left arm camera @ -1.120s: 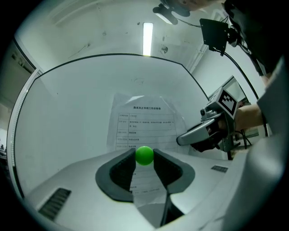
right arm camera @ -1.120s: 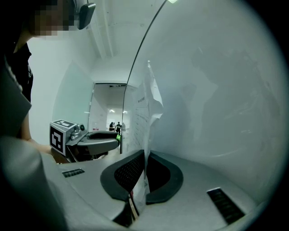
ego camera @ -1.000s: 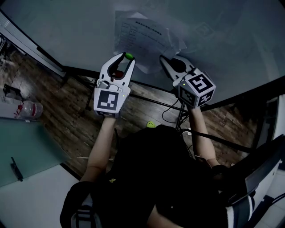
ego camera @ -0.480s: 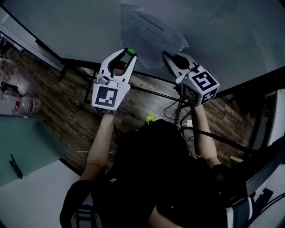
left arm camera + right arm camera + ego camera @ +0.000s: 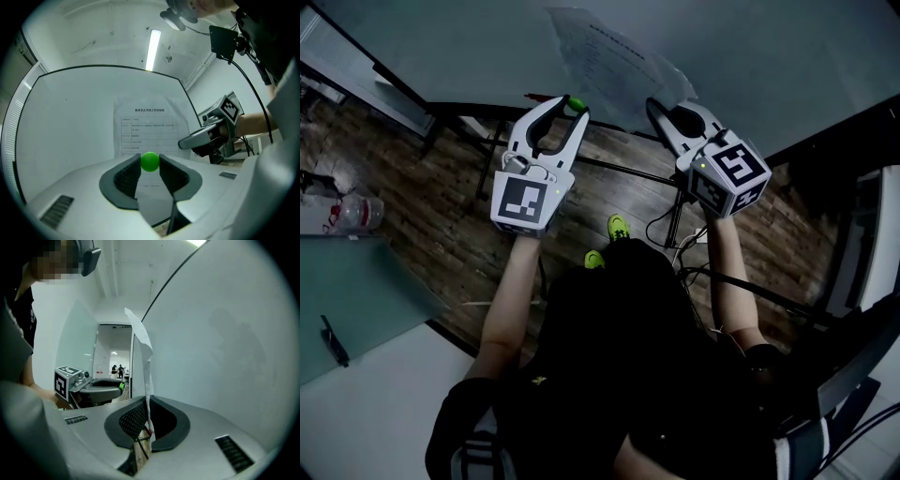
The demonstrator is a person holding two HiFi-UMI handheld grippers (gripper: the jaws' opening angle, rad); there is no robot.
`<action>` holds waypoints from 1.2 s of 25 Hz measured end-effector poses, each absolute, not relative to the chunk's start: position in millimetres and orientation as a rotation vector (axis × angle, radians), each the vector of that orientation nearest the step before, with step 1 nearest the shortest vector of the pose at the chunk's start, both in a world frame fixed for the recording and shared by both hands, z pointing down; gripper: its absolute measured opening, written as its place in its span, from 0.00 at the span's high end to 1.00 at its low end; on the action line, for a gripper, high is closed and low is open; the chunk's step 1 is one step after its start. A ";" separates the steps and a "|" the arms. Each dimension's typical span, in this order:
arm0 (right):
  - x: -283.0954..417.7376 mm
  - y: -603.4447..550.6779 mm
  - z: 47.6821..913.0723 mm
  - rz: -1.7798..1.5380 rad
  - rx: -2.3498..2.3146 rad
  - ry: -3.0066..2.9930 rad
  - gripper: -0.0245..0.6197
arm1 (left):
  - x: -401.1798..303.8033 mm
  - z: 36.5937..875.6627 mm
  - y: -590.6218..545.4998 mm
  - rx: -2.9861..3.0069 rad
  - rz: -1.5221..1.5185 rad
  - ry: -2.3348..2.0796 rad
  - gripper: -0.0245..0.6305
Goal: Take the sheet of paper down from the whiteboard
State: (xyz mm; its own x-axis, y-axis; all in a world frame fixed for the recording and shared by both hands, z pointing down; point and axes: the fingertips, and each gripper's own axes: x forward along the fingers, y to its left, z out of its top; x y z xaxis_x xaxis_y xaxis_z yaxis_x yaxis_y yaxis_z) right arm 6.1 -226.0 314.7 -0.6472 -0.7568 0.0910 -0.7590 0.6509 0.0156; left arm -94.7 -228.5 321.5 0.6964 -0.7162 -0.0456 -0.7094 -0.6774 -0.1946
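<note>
Whiteboard with one paper sheet, right gripper pinching its edge, left gripper clamped on one green ball.

Right gripper jaws closed on one edge of the sheet of paper, which stands up edge-on. Whiteboard is beside it on the right. Left gripper is at left, green ball at its tips.

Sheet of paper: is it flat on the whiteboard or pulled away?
Pulled away: the sheet of paper stands edge-on, clear of the whiteboard, pinched in the right gripper.
</note>
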 end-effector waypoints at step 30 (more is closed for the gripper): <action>1.6 -219.6 325.4 0.292 1.106 -2.912 0.93 | -88.9 326.1 -224.2 -2.760 -0.063 1.201 0.74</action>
